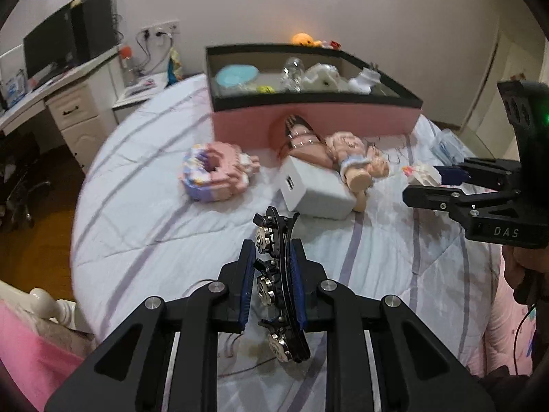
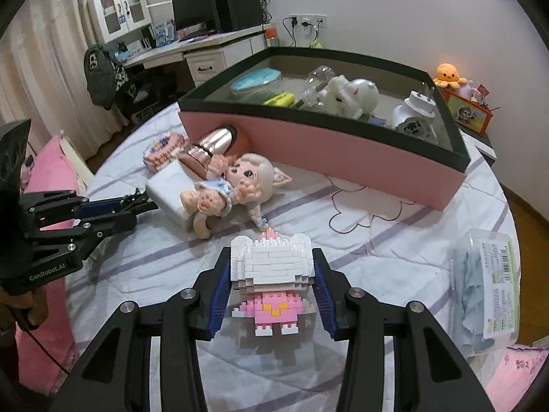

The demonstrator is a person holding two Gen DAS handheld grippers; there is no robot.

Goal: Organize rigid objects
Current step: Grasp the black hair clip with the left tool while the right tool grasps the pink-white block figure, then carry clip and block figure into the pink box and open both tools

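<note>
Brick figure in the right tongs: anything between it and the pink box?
The doll lies left of the straight path from the brick figure; ahead is only bedspread up to the pink box, whose black-rimmed wall must be cleared from above.

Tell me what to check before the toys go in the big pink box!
1. Left gripper shut on the black hair clip: ok.
2. Right gripper shut on the white brick figure: ok.
3. Pink box open on top: ok.
4. Free room inside the box: ok, some bare floor shows.
5. Doll and white charger out of the way: cannot tell.
</note>
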